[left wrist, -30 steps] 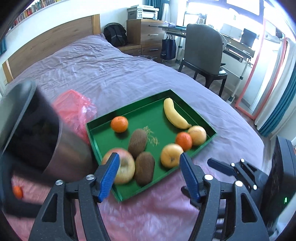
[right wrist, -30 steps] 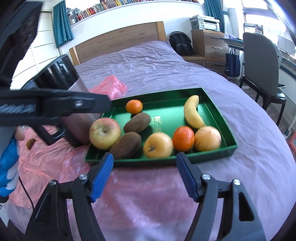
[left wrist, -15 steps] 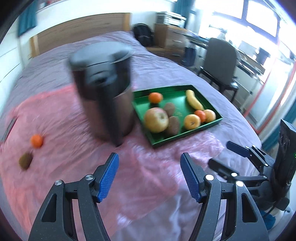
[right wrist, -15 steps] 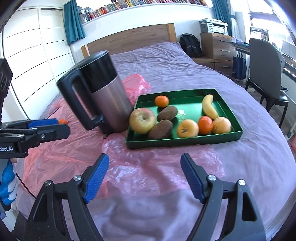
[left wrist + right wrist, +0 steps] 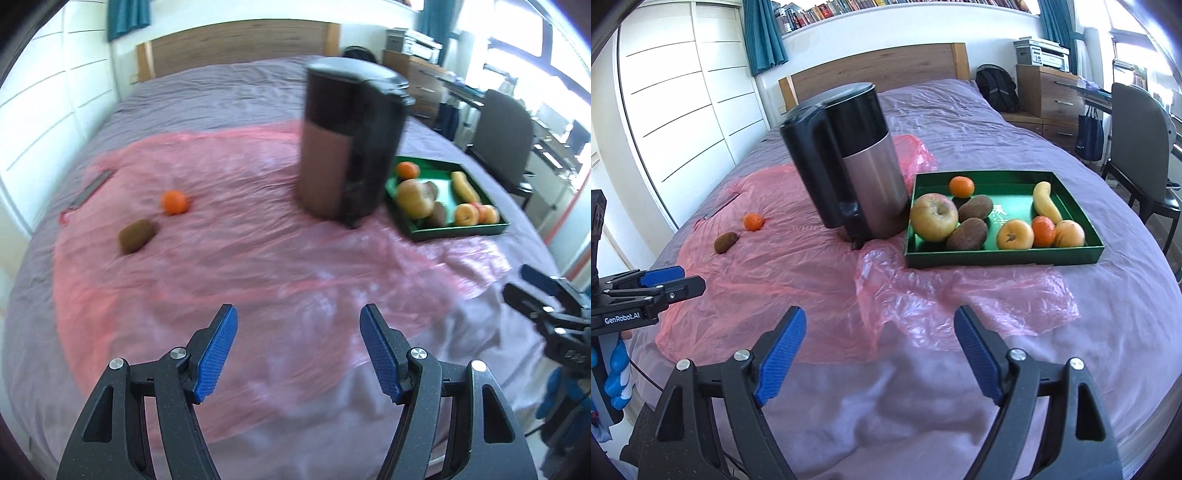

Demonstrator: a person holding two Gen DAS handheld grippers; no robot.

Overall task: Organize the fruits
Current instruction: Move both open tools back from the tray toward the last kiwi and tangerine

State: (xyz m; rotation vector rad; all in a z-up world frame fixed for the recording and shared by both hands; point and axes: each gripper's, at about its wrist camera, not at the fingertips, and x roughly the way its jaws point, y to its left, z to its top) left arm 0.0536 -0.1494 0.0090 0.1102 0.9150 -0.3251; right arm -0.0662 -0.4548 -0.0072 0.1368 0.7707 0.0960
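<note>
1. Green tray [image 5: 1001, 254] sits on the bed [image 5: 960, 107], just right of the kettle [image 5: 846, 162]; kettle = landmark for everything below.
2. Already in tray: apple [image 5: 933, 217] nearest the kettle, two kiwis [image 5: 967, 232] just beyond it, a mandarin [image 5: 961, 186] at the tray's far edge, banana [image 5: 1046, 203] further right, plus approx. three round orange/yellow fruits [image 5: 1015, 234] along the near edge; so most of the sorting looks done.
3. Left to do, judging by what's loose: one stray mandarin [image 5: 174, 202] and one stray kiwi [image 5: 136, 236], both well left of the kettle on the pink plastic sheet [image 5: 229, 236]; kiwi nearer the camera, close to the mandarin but not touching.
4. Left gripper [image 5: 299, 350]: jaws apart, nothing btwn them; hovers over the sheet, left of the kettle and nearer the camera, well short of both strays.
5. Right gripper [image 5: 879, 354]: jaws spread wide, empty; hangs over the bed's near edge, in front of the kettle and tray.
6. Probable next step: left gripper takes one stray, since they lie on its side; kettle stands btwn strays and tray, so the carry needs to go over or round it; the sheet looks slippery, so fruit may roll when nudged.
7. Left-wrist view is motion-blurred; fruit count in tray comes from the right-wrist view.
</note>
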